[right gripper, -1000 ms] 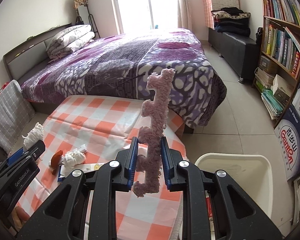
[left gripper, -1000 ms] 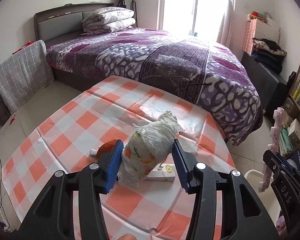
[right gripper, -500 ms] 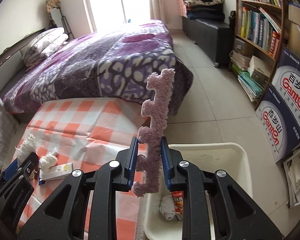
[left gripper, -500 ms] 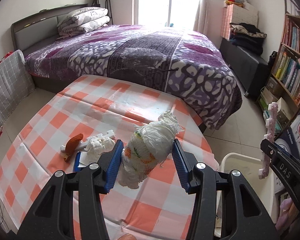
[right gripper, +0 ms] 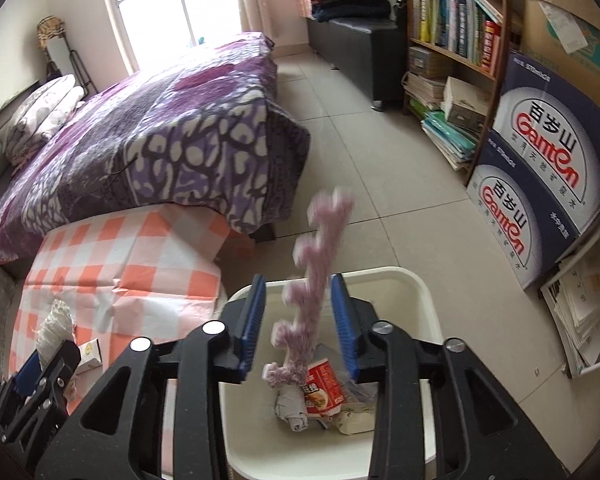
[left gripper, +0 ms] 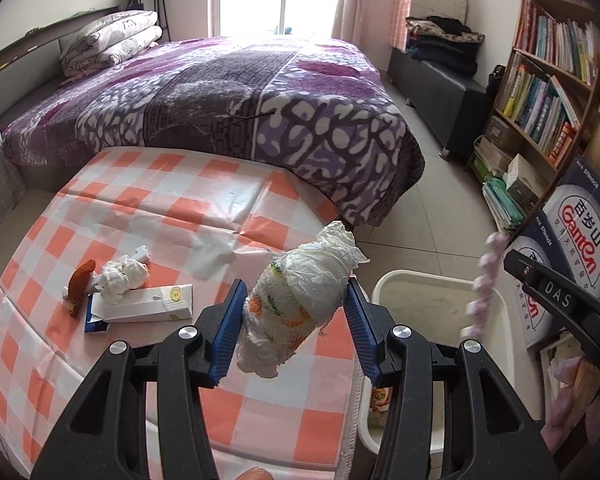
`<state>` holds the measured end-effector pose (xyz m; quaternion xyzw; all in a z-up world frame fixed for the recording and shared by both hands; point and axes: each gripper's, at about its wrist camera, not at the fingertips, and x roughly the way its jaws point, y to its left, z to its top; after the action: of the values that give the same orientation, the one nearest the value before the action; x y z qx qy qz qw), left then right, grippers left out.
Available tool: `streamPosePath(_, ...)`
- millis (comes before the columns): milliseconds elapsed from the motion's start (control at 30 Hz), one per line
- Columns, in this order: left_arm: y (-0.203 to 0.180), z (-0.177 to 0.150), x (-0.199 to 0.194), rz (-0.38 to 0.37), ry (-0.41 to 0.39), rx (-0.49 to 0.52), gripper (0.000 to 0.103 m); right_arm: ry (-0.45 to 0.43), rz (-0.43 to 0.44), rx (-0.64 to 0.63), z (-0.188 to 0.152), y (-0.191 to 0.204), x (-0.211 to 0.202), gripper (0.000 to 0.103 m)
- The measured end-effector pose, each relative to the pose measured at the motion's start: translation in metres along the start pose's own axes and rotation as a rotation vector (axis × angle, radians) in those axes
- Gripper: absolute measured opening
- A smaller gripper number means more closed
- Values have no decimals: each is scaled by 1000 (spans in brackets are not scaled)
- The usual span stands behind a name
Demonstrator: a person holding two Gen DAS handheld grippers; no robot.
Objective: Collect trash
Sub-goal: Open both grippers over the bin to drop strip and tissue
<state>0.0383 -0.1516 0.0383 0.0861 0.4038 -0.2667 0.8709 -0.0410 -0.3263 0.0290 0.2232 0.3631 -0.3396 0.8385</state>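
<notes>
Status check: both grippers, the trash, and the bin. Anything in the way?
Left gripper shut on crumpled plastic bag, at table edge. Right gripper opening, pink foam strip loose between jaws above white bin. Nothing blocking.

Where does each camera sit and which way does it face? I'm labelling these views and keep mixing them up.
Left wrist: on the left hand-held gripper, looking down over the checked table toward the bed; its fingers clamp a wrapped white bundle.
Right wrist: on the right hand-held gripper, looking down into the white bin; its jaws are opening around a blurred pink foam strip.
Shared: table, bin, bed, bookshelf, and each other's gripper.
</notes>
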Motion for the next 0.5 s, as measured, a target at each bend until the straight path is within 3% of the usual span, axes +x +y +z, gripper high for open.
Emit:
streamPosePath(200,-20,-5,3,-31,20,36,50,10,-23,89,5,-30,2,60)
streamPosePath(500,-45,-12,6,-74,49,82,50,6,-40,169,8,-59,1,71)
